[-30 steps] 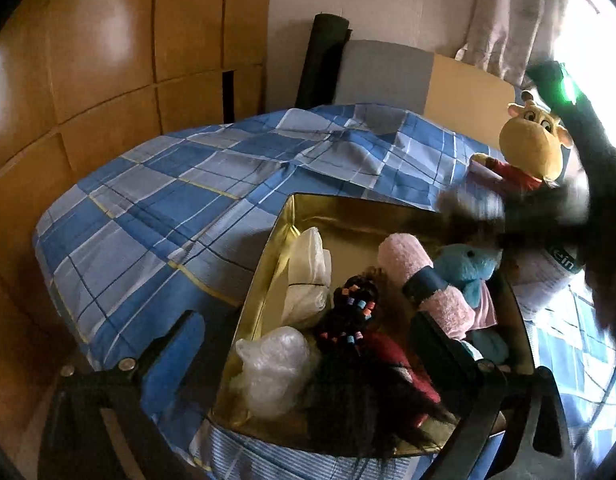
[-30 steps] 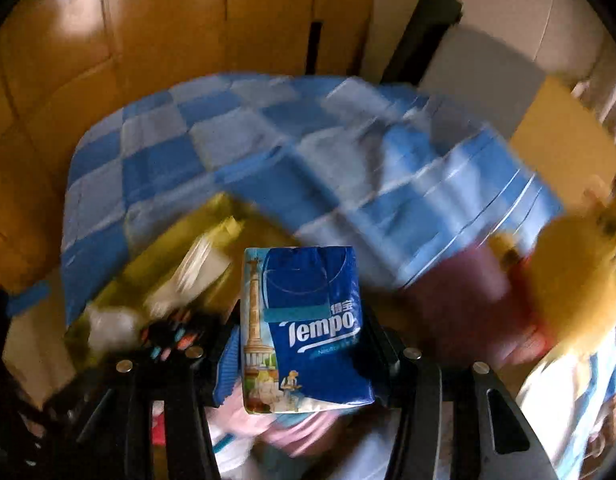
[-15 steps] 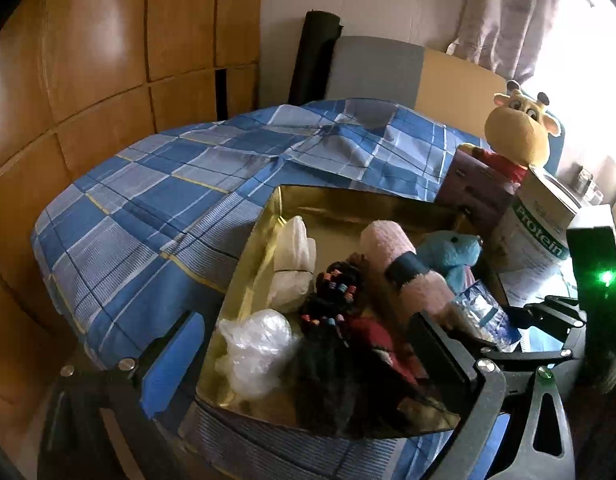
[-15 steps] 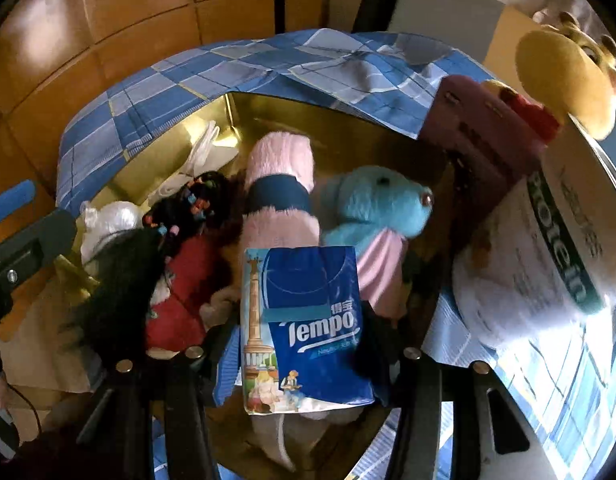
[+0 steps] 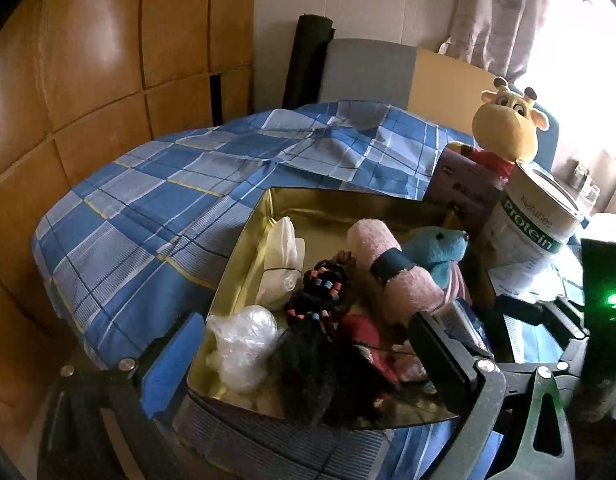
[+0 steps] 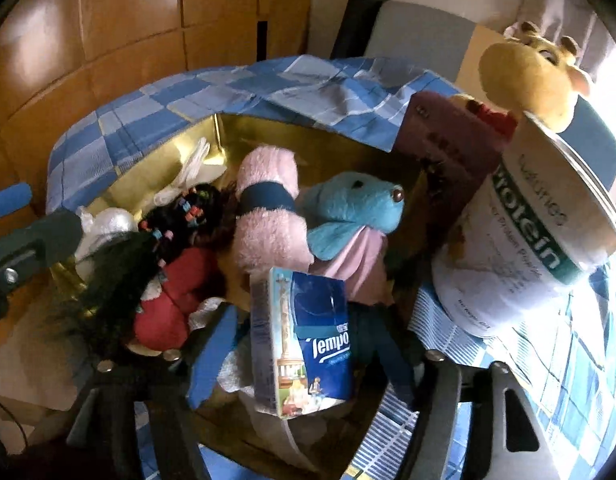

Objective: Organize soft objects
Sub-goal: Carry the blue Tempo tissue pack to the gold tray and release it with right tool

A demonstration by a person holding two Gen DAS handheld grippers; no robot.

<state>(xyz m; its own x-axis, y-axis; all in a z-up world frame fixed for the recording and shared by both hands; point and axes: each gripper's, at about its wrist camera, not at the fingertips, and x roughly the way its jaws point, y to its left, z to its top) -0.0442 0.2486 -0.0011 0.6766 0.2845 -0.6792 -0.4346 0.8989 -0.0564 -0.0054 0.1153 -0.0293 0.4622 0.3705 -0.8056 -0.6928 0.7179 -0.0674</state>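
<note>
gold tin (image 5: 248, 236): glossy metal, mirror-like inside | checked bedspread (image 5: 156, 200): matt woven cloth | pink roll (image 6: 268, 216): fuzzy terry | blue plush toy (image 6: 347, 208): short soft pile | tissue pack (image 6: 308, 340): shiny plastic film | clear bag (image 5: 244, 340): crinkled plastic | wall panels (image 5: 100, 60): polished wood | protein can (image 6: 519, 256): smooth printed label

Tissue pack (image 6: 308, 336) in tin (image 6: 268, 128); can (image 6: 519, 248) right of it.
</note>
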